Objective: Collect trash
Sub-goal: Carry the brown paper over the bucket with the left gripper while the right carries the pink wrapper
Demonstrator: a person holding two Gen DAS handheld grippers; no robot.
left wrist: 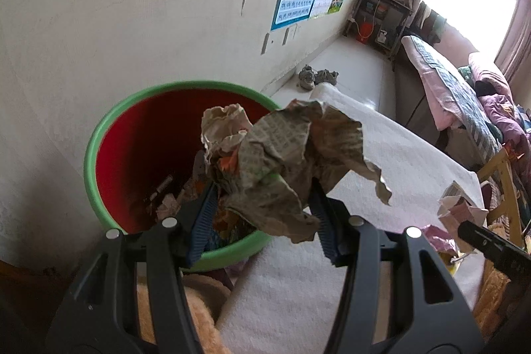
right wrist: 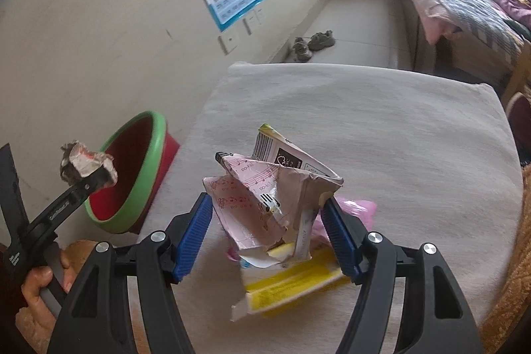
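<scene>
Left claw (left wrist: 262, 204) grips a crumpled newspaper wad (left wrist: 282, 161) above the green-rimmed red bin (left wrist: 99, 135), which already holds scraps; right claw (right wrist: 267, 231) clamps a crushed pink carton (right wrist: 265, 204); beside the bin, yellow and pink wrappers remain on the white-clothed tabletop (right wrist: 365, 121).

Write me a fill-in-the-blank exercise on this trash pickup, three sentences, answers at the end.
1. The left gripper holds a crumpled wad of ____ between its fingers.
2. The bin beside the white cloth-covered table is red inside with a ____ rim.
3. The right gripper has its blue fingers around a crushed pink carton printed with music ____.

Missing words: newspaper; green; notes
</scene>
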